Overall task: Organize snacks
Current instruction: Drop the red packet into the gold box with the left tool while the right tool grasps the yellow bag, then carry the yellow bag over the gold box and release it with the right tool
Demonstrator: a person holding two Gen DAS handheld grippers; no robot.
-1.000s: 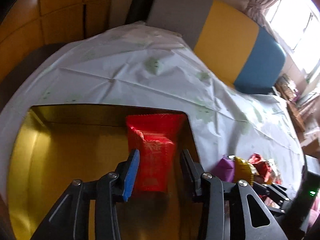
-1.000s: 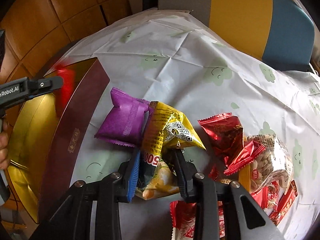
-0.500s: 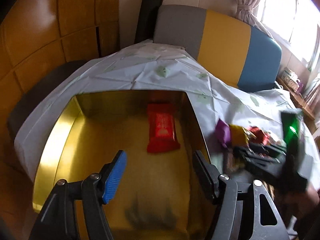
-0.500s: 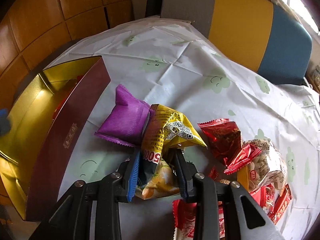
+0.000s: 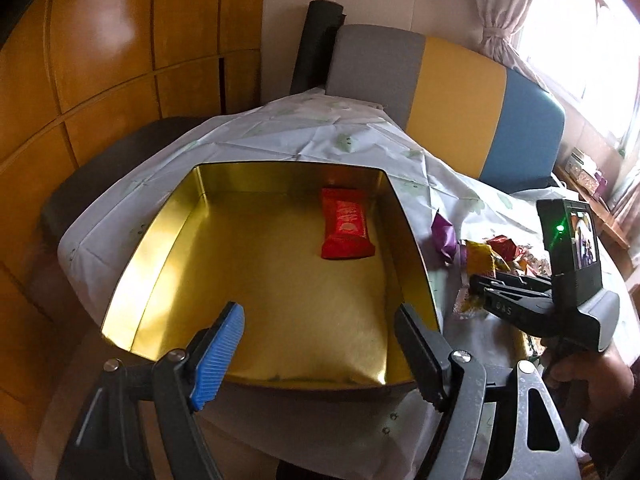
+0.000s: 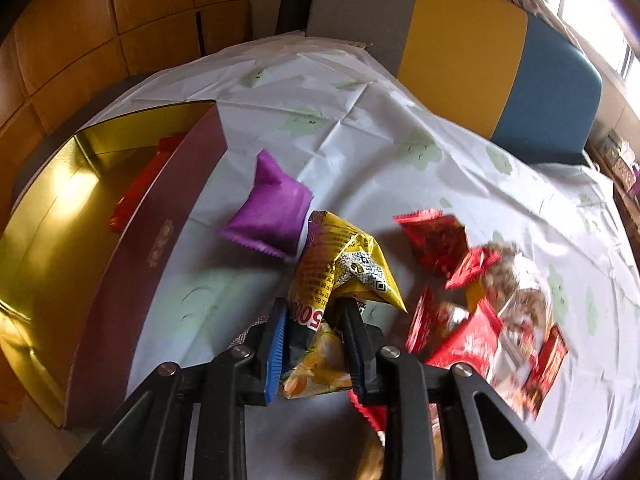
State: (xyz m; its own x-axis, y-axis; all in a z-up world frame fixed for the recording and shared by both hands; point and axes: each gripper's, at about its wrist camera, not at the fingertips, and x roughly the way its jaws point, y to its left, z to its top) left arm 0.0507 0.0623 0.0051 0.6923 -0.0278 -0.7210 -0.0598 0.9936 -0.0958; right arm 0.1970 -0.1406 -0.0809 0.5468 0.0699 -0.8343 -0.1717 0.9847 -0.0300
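A gold-lined tin [image 5: 160,240] with a maroon outer wall [image 6: 160,240] stands on the table at the left. One red snack packet [image 5: 346,226] lies flat inside it, near the far right corner. My left gripper [image 5: 318,312] hovers over the tin's near edge, its jaws opening with nothing between them. My right gripper [image 6: 314,304] is shut on a crumpled yellow snack packet [image 6: 344,264], just right of the tin. Touching that packet's far side is a purple packet [image 6: 276,208]. The right gripper and its yellow packet [image 5: 480,256] also show in the left wrist view.
Several red packets [image 6: 440,236] and a clear nut packet [image 6: 516,284] lie heaped at the right on the white tablecloth [image 6: 360,120]. A grey, yellow and blue chair back [image 5: 460,92] stands behind the table. A person's hand [image 5: 592,380] holds the right gripper.
My left gripper let go of the red packet, which now lies in the tin, then drew back and widened. The right gripper tightened on the yellow packet and shifted slightly.
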